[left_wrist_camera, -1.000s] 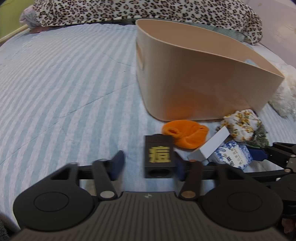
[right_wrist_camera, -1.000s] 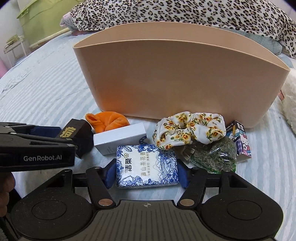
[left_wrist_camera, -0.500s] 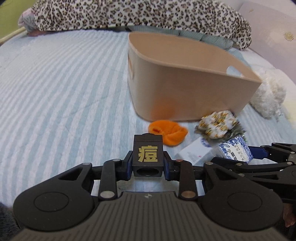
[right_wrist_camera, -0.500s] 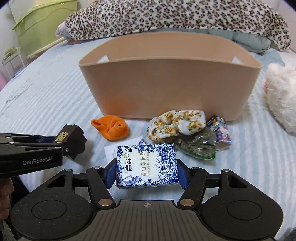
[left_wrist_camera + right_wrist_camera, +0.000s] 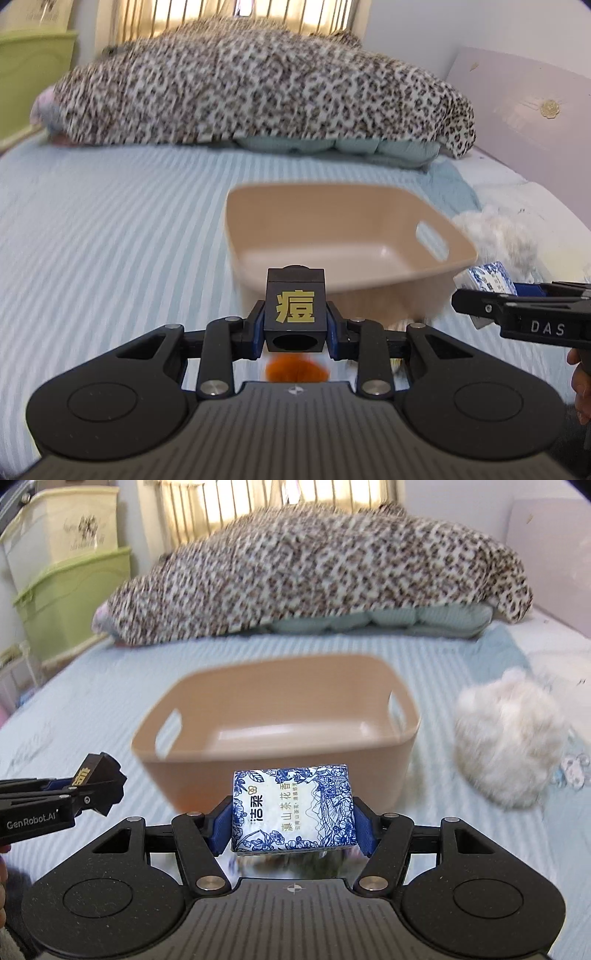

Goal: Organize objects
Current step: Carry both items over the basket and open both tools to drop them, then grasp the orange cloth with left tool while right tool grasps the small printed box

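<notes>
- While your left tongs (image 5: 296, 329) hang in the air above the striped bed (image 5: 110, 236), they are clenched on a small black box (image 5: 296, 308) with a gold character on its face; the blue pads press both of its sides.
- Your right tongs (image 5: 293, 821) are clenched on a blue-and-white tissue pack (image 5: 293, 808), squeezed between the blue pads and lifted clear of the bed.
- Ahead of both loads stands the beige basket (image 5: 280, 709) on the bedsheet, its inside bare as far as you can see, with a handle slot in each end wall.
- In the left wrist view the black box sits in front of the basket's near wall, and something orange (image 5: 297, 369), blurred, lies on the bed below the tongs.
- At the right edge of that same view you can see your right tongs from the side, with the tissue pack's corner showing just beyond the basket's right end.
- In the right wrist view your left tongs come in from the left edge, level with the basket's near wall, carrying the black box.
- A white fluffy thing (image 5: 511, 742) lies on the bed to the right of the basket, near it.
- A leopard-print blanket (image 5: 314, 568) is heaped across the head of the bed, well behind the basket.
</notes>
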Motion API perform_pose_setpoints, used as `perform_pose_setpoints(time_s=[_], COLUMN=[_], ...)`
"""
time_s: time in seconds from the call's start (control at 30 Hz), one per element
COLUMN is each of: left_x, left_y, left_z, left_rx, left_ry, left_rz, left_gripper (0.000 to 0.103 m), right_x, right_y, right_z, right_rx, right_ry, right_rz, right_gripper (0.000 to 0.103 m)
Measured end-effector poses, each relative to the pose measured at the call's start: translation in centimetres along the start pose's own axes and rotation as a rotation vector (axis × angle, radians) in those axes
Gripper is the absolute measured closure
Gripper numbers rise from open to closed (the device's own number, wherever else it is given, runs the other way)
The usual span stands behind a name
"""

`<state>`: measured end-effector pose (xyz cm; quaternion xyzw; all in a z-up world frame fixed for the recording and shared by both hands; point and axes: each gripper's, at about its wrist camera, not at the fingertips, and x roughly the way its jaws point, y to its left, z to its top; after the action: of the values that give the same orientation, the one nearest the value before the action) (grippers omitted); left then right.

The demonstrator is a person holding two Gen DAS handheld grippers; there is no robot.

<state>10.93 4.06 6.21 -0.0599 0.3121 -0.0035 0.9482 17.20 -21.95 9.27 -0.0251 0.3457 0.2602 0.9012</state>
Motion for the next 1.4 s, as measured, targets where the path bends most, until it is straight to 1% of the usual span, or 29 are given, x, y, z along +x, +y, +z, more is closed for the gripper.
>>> perform_pose_setpoints(time_s=[0.07, 0.17, 0.23, 0.37, 0.47, 0.57, 0.63, 0.7, 0.77, 0.8, 0.83, 0.87, 0.9, 0.97, 1.03, 1.1, 1.13, 1.17, 1.2, 1.3, 1.4], left_x=[0.9, 3.0, 4.9, 8.7, 11.2, 13.5, 14.5, 14.9, 14.7, 14.4, 14.0, 13.6, 12.9, 11.4, 9.9, 8.4, 7.7, 7.0, 6.4, 5.1, 4.3], left_y=[-0.8, -1.7, -2.1, -2.8, -3.4, -3.6, -3.4, -3.2, -3.0, -2.9, -2.9, -2.8, -2.7, -2.5, -2.5, -2.5, -2.5, -2.6, -2.6, -2.9, -2.7], left_z=[1.1, 2.5, 3.0, 3.8, 3.6, 3.1, 2.6, 2.4, 2.5, 2.6, 2.7, 2.9, 3.0, 3.4, 3.7, 3.9, 3.9, 3.7, 3.6, 2.9, 2.0], left_rx=[0.027, 0.058, 0.069, 0.083, 0.112, 0.140, 0.133, 0.116, 0.102, 0.102, 0.102, 0.098, 0.092, 0.083, 0.079, 0.079, 0.081, 0.085, 0.092, 0.114, 0.119], left_ry=[-0.014, -0.005, 0.007, 0.044, 0.084, 0.137, 0.169, 0.180, 0.179, 0.175, 0.171, 0.164, 0.150, 0.120, 0.106, 0.084, 0.073, 0.064, 0.061, 0.077, 0.095], left_rz=[0.013, 0.023, 0.040, 0.075, 0.094, 0.119, 0.124, 0.116, 0.119, 0.124, 0.133, 0.145, 0.154, 0.154, 0.152, 0.166, 0.176, 0.186, 0.192, 0.192, 0.188], left_gripper=[0.070, 0.070, 0.070, 0.070, 0.070, 0.070, 0.070, 0.070, 0.068, 0.065, 0.051, 0.042, 0.029, 0.027, 0.025, 0.019, 0.012, 0.008, 0.007, 0.007, 0.007], right_x=[0.8, 2.3, 3.7, 6.8, 9.1, 11.3, 12.5, 13.0, 13.2, 13.1, 12.8, 12.3, 11.8, 10.4, 9.0, 7.5, 6.7, 6.0, 5.3, 3.8, 3.2], right_y=[-0.5, -1.0, -1.1, -1.0, -0.9, -1.1, -1.2, -1.1, -1.1, -1.0, -1.0, -1.1, -1.3, -1.5, -1.8, -2.0, -2.1, -2.2, -2.3, -2.6, -3.1], right_z=[1.3, 3.1, 3.9, 5.0, 5.0, 4.3, 3.7, 3.3, 3.0, 2.9, 3.0, 3.1, 3.3, 3.7, 4.0, 4.1, 4.0, 3.8, 3.6, 2.7, 1.3], right_rx=[0.012, 0.021, 0.009, -0.047, -0.073, -0.073, -0.075, -0.080, -0.082, -0.085, -0.086, -0.082, -0.076, -0.066, -0.063, -0.065, -0.068, -0.072, -0.076, -0.088, -0.092], right_ry=[-0.027, -0.044, -0.038, -0.018, 0.010, 0.051, 0.074, 0.087, 0.090, 0.090, 0.084, 0.073, 0.064, 0.042, 0.023, 0.011, 0.009, 0.009, 0.011, 0.030, 0.063], right_rz=[-0.005, -0.009, -0.016, -0.060, -0.082, -0.101, -0.113, -0.121, -0.123, -0.122, -0.124, -0.120, -0.116, -0.114, -0.113, -0.112, -0.112, -0.113, -0.115, -0.124, -0.141], right_gripper=[0.043, 0.043, 0.043, 0.043, 0.043, 0.043, 0.042, 0.042, 0.042, 0.040, 0.035, 0.035, 0.032, 0.028, 0.024, 0.021, 0.017, 0.014, 0.011, 0.010, 0.010])
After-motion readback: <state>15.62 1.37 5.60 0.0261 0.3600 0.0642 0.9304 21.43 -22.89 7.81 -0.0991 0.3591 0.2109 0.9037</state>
